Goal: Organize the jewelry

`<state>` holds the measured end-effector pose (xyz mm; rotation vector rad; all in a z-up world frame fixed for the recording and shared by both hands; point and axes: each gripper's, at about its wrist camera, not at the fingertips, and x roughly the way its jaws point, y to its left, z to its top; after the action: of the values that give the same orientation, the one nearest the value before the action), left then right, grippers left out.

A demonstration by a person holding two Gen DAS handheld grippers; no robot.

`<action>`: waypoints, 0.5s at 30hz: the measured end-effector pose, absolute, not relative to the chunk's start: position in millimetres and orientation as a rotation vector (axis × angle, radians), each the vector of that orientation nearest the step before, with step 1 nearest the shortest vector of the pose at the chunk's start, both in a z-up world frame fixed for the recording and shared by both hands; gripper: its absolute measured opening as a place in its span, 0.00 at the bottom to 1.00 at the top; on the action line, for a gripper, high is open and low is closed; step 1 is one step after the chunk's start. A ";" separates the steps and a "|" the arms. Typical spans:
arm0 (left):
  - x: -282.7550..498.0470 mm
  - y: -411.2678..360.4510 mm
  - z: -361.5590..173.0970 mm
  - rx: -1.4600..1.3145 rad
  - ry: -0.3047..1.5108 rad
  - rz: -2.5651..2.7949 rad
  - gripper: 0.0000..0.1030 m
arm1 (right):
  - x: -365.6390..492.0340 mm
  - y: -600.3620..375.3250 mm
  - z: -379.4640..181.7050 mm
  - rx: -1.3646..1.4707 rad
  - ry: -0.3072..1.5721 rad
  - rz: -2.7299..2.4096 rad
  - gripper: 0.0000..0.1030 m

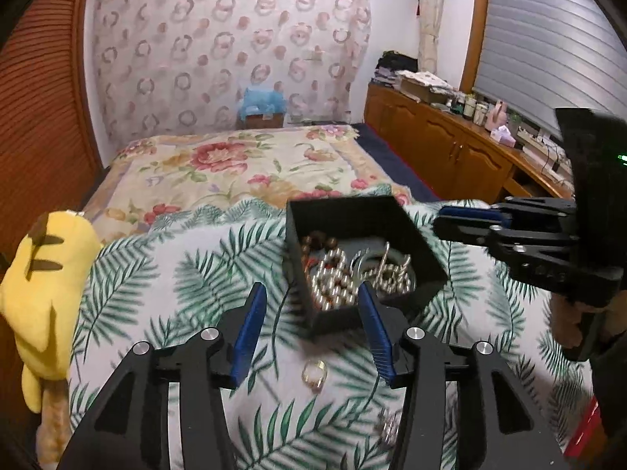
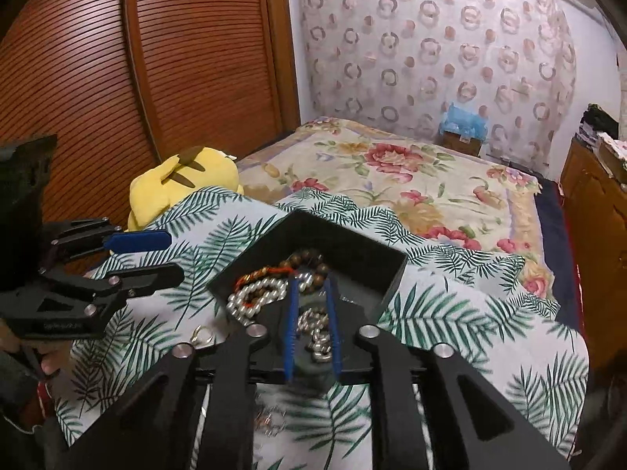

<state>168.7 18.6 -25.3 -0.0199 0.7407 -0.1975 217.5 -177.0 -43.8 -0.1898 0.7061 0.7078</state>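
Note:
A black open box [image 1: 354, 211] sits on a leaf-print cloth and holds a pearl strand [image 1: 331, 278], brown beads [image 1: 319, 242] and a silver chain [image 1: 386, 270]. A gold ring [image 1: 314, 373] lies on the cloth in front of the box, between my left gripper's [image 1: 311, 295] open blue pads. Another small silver piece [image 1: 386, 429] lies nearer, partly hidden. My right gripper [image 2: 311, 284] hovers over the box [image 2: 352, 246], its pads a narrow gap apart with the silver chain [image 2: 315, 333] below them. The ring shows in the right wrist view too [image 2: 202, 335].
A yellow plush toy [image 1: 43, 293] sits at the cloth's left edge. A floral blanket [image 1: 243, 168] covers the bed behind. A wooden cabinet [image 1: 443, 145] with clutter runs along the right; a slatted wooden wardrobe [image 2: 137, 70] stands on the left.

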 end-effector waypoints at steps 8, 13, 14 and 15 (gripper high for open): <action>139.5 19.6 -51.5 -0.025 0.811 -0.214 0.47 | 173.8 -199.7 -74.1 -0.171 0.754 0.676 0.20; 127.7 7.7 -68.4 -0.045 0.856 -0.251 0.47 | 156.8 -221.2 -96.2 -0.126 0.798 0.633 0.27; 125.5 4.9 -71.5 -0.044 0.862 -0.257 0.47 | 153.6 -226.7 -100.3 -0.110 0.809 0.624 0.27; 124.3 2.8 -73.3 -0.045 0.866 -0.259 0.47 | 151.8 -229.7 -103.2 -0.101 0.817 0.619 0.27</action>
<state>124.3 2.8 -73.3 -0.0447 0.8662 -0.2592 151.8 -229.7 -103.2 -0.1015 0.8167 0.6186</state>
